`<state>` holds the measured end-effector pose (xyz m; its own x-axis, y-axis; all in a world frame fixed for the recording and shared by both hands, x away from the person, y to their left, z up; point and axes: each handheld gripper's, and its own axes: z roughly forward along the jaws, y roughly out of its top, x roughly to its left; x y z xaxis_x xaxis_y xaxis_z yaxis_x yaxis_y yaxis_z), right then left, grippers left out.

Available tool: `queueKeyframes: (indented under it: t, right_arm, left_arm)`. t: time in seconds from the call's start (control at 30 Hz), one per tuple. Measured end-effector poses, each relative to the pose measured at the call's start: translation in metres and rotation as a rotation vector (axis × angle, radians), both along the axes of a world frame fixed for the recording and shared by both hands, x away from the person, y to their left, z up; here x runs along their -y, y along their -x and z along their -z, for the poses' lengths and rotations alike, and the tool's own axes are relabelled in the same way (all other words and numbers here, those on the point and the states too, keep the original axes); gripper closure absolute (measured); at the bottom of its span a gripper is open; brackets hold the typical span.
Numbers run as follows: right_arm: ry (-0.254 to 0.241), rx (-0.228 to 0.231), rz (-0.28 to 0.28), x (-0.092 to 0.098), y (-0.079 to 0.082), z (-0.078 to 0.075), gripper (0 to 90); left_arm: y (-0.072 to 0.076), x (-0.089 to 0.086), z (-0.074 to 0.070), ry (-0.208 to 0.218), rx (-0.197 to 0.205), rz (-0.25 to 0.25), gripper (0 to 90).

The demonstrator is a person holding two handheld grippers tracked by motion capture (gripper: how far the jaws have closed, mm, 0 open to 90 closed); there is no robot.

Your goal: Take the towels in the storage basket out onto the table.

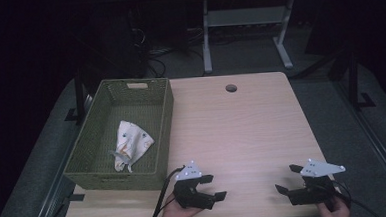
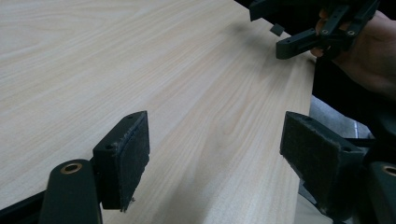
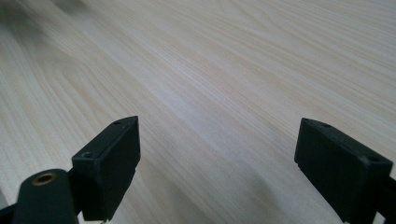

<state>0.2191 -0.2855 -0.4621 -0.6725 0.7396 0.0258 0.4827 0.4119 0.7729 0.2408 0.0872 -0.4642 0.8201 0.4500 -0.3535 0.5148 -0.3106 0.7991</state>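
Standing beside the wooden bench [image 1: 242,131], I see first the big green woven basket [image 1: 164,121] on its left part, reaching from the far edge almost to the near edge. Inside it, on the floor of the basket and closer to its near right corner, lies a small crumpled cloth [image 1: 130,143], white with some little coloured marks; this is the thing nearest to the person's work. It looks very light and fully soft, with no stiffness at all, so I judge it will fold and hang down when lifted, and it cannot break. It is not slippery for padded tongs, I think, but a thin single layer may slide out. The best place to take it seems the raised bunched part in the middle, where several folds come together, not a flat edge against the basket floor.

The left tongs [image 1: 211,186] rest low near the front edge of the bench, just beside the basket's near right corner, released wide with nothing between them. The right tongs [image 1: 288,179] are well apart to the right, also spread open and empty, over bare wood
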Motion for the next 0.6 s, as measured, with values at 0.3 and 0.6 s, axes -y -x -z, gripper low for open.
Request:
queueKeyframes:
  t: [0.3, 0.6]
  right_arm:
    - [0.011, 0.003, -0.009, -0.002, 0.000, 0.000, 14.0]
    - [-0.001, 0.014, 0.005, 0.002, 0.001, -0.002, 14.0]
  left_arm:
    - [-0.003, 0.002, -0.006, 0.010, 0.005, -0.010, 24.2]
    - [-0.010, 0.012, -0.025, 0.001, 0.028, 0.017, 22.4]
